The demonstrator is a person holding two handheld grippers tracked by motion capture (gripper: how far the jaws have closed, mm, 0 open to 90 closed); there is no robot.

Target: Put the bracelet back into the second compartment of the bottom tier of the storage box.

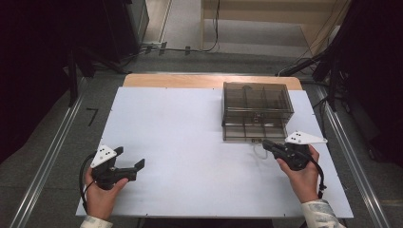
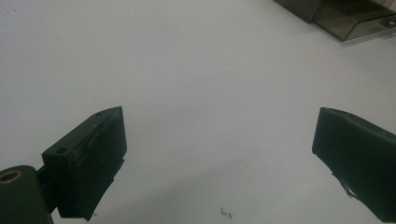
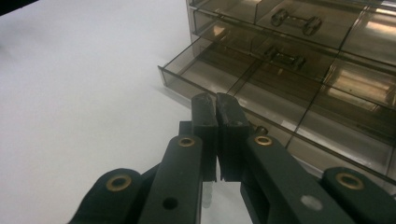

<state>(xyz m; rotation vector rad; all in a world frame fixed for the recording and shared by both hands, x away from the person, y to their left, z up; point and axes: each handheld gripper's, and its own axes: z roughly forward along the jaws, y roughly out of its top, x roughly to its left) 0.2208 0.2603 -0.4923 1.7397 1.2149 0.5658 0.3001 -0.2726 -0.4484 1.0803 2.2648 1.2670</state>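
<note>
A white surface point(image 1: 190, 142) lies across the table, and on its far right part stands a smoky, see-through drawer box point(image 1: 257, 110) with divided compartments. Its lowest drawer point(image 3: 280, 100) is pulled out a little toward the person. The right gripper point(image 1: 267, 144) is held in the person's right hand point(image 1: 304, 173) just in front of that drawer; in the right gripper view its two black jaws are pressed together with nothing seen between them, tips almost at the drawer's front edge. Whether they touch the drawer I cannot tell. The left gripper point(image 1: 129, 159) sits in the left hand point(image 1: 100, 190) at the near left of the surface, well apart from the box, its jaws spread wide over bare white. In the left gripper view a corner of the box point(image 2: 348, 16) shows at the far upper right
</note>
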